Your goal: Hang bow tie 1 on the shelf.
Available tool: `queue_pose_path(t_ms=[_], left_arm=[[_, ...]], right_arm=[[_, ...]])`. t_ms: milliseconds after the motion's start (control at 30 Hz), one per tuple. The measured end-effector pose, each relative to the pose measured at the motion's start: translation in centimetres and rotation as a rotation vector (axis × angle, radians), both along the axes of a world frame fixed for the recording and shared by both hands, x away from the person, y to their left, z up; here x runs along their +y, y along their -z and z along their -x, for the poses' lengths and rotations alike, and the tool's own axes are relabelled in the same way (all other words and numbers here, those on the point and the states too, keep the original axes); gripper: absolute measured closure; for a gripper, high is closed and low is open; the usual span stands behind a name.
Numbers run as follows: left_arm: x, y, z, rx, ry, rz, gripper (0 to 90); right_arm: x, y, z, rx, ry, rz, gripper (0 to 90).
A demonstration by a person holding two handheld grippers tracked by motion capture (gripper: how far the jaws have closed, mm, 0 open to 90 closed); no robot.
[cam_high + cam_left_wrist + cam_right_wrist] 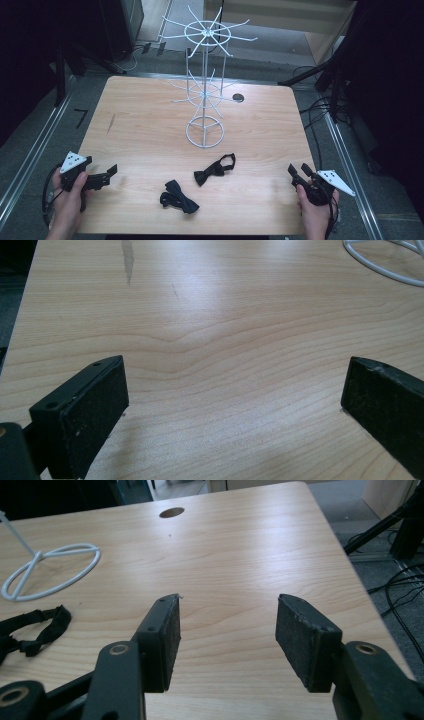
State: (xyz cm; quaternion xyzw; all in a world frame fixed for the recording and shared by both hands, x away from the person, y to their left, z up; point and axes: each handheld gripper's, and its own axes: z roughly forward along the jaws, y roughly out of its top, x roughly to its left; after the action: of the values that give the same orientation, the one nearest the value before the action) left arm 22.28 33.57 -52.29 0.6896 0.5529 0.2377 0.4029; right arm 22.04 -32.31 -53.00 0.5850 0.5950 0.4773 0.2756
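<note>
The high view looks forward and down from above the person's edge of the table [150, 125], taking in the whole top and the white wire rack [205, 90] at its middle; the left gripper view sits low and close over the wood, looking across it toward the rack's ring base [380, 265]; the right gripper view, equally low, faces the far right corner, sharing that ring base [50, 570] and a black bow tie [30, 627] with the high view [215, 169].

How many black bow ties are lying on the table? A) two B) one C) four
A: one bow tie lies just in front of the white wire rack, and a second bow tie lies nearer the person, both flat on the wooden table.
</note>
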Motion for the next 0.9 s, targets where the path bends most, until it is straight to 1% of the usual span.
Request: queue_pose_path(t_ms=[33, 67, 133, 167, 200, 233, 333, 433, 533, 567, 667, 833, 900], left_arm=[[0.0, 0.0, 0.0, 0.0, 0.0, 0.0, 0.0], [0.0, 0.0, 0.0, -0.003, -0.001, 0.0, 0.0], [0.0, 0.0, 0.0, 0.0, 0.0, 0.001, 0.0], [0.0, 0.0, 0.0, 0.0, 0.0, 0.001, 0.0], [-0.1, 0.0, 0.0, 0.0, -0.001, 0.0, 0.0], [-0.1, 0.0, 0.0, 0.0, -0.001, 0.0, 0.0], [0.0, 0.0, 0.0, 0.002, 0.0, 0.001, 0.0], [0.0, 0.0, 0.0, 0.002, 0.0, 0.002, 0.0], [0.0, 0.0, 0.0, 0.003, 0.001, 0.003, 0.0], [0.0, 0.0, 0.0, 0.003, 0.001, 0.003, 0.0], [0.0, 0.0, 0.0, 0.002, 0.002, 0.003, 0.0], [0.0, 0.0, 0.0, 0.002, 0.002, 0.003, 0.0], [-0.1, 0.0, 0.0, 0.001, 0.001, 0.002, 0.0]], right_arm=[[0.0, 0.0, 0.0, 0.0, 0.0, 0.0, 44.4], [0.6, 0.0, -0.1, 0.007, -0.016, 0.009, 43.9], [1.3, -0.1, -0.1, 0.019, -0.031, 0.014, 42.5], [1.3, -0.1, -0.1, 0.019, -0.031, 0.014, 42.5], [1.8, -0.1, -0.2, 0.021, -0.043, 0.009, 42.8], [1.8, -0.1, -0.2, 0.021, -0.043, 0.009, 42.8], [2.7, -0.2, -0.2, 0.024, -0.067, 0.013, 43.3], [3.2, -0.2, -0.2, 0.023, -0.082, 0.017, 43.6], [4.0, -0.3, -0.1, 0.025, -0.107, 0.011, 43.7], [4.0, -0.3, -0.1, 0.025, -0.107, 0.011, 43.7], [5.1, -0.4, 0.0, 0.02, -0.134, 0.013, 43.7], [6.0, -0.5, 0.1, 0.015, -0.152, 0.013, 43.7], [6.5, -0.5, 0.1, 0.011, -0.169, 0.019, 43.7]])
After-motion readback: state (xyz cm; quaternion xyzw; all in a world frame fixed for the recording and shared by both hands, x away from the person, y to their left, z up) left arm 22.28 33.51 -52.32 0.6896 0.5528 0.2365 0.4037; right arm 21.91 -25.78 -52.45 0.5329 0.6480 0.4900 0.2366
